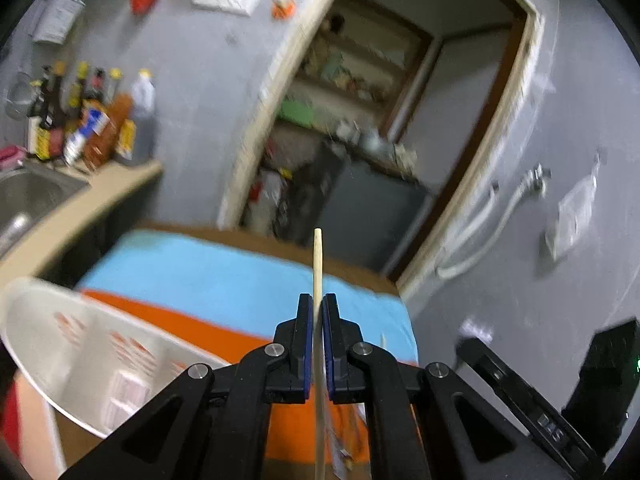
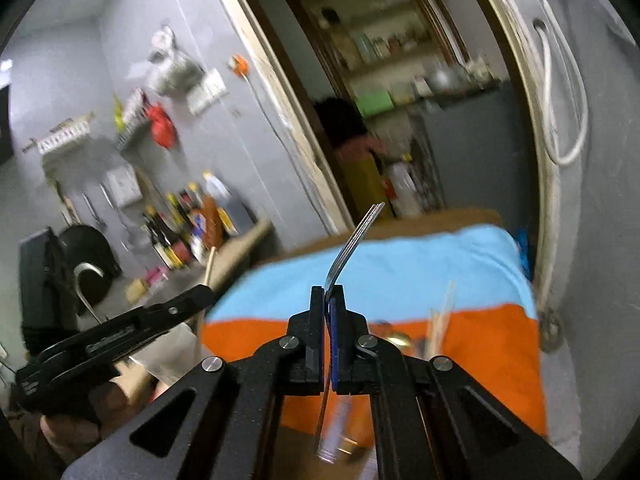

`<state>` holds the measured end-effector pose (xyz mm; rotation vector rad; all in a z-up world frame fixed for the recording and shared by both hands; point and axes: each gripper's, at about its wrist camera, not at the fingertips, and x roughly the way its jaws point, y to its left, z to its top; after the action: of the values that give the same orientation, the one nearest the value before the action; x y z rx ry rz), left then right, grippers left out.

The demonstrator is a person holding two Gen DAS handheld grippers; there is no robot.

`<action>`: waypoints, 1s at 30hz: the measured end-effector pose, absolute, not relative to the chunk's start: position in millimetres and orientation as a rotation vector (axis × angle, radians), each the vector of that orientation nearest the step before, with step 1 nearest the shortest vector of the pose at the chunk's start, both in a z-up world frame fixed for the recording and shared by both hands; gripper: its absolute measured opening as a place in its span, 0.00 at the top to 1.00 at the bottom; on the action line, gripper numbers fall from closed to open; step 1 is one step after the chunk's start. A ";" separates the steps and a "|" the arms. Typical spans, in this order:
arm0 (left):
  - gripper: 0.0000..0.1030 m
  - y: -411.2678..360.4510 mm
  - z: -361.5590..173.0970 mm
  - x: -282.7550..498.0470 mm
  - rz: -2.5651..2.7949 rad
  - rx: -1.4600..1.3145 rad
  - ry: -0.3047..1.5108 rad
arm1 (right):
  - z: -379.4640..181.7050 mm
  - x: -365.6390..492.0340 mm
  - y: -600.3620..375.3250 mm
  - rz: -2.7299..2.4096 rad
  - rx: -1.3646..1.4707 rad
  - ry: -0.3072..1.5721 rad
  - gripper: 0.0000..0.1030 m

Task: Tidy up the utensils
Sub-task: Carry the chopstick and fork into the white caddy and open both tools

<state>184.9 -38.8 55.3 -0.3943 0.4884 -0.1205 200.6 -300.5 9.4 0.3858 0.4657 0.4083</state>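
Chopstick (image 1: 317, 264) pinched in left gripper (image 1: 318, 312), fork (image 2: 352, 240) clamped, right gripper (image 2: 328, 304)

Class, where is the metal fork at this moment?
In the right wrist view, the silver metal fork is clamped in the right hand-held gripper, tines up, above the blue and orange cloth.

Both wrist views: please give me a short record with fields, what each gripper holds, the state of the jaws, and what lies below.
left gripper: jaws shut on wooden chopstick, tip pointing up
right gripper: jaws shut on metal fork, tines up and curved
surface below: blue and orange cloth
container: white tray, at left in the left wrist view
background: bottles on a counter, an open doorway
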 end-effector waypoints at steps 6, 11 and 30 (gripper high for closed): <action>0.95 40.6 80.1 181.3 0.017 -0.395 0.381 | 53.9 194.3 -231.5 0.489 0.386 0.338 0.98; 0.95 99.0 82.0 187.4 0.115 -0.401 0.319 | 73.1 197.3 -163.4 0.558 0.311 0.268 0.98; 0.95 94.3 34.8 189.8 0.121 -0.332 0.286 | 34.3 190.0 -118.7 0.500 0.055 0.373 0.98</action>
<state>189.8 94.3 34.8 -0.3318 0.2864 0.1208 190.0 -118.7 34.3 0.0554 0.3727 0.4999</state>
